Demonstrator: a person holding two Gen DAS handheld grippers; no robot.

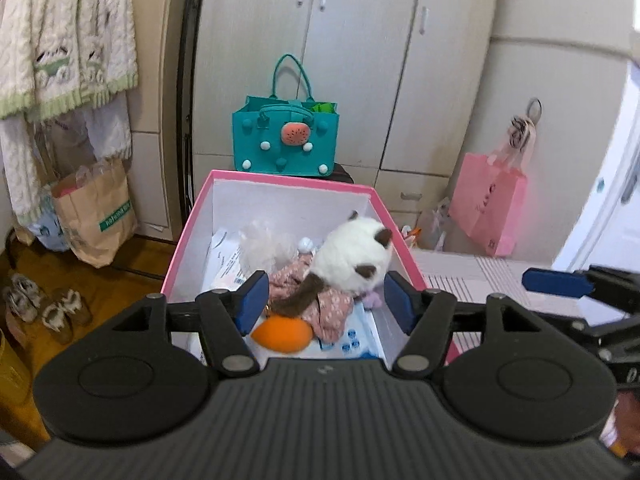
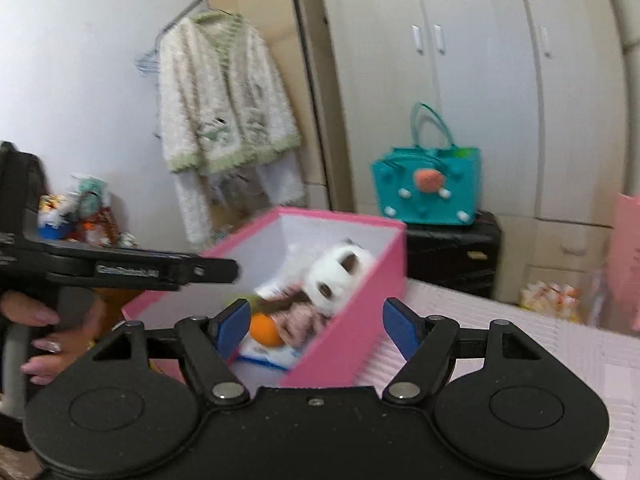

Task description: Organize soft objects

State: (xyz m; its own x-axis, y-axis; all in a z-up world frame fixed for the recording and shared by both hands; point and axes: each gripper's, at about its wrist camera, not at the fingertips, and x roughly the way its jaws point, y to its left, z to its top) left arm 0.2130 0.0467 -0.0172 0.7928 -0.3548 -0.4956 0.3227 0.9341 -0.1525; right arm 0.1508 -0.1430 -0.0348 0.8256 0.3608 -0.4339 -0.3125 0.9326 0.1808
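Over the box: my left tool (image 1: 322,300) hovers wide open, holding nothing.
Right tool (image 2: 314,328): jaws spread, empty too, near the box's corner.
Toys: plush cat (image 1: 352,252) lies in the pink box (image 1: 288,180) on floral cloth (image 1: 328,304), beside an orange ball (image 1: 282,334).
Next, I judge: tuck the cat down gently; avoid nudging the box wall.

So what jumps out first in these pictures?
The pink box at centre, with a white plush cat lying on top of an orange ball and floral cloth. Behind it, a teal felt bag stands before the wardrobe. Both tools, left and right, hover open.
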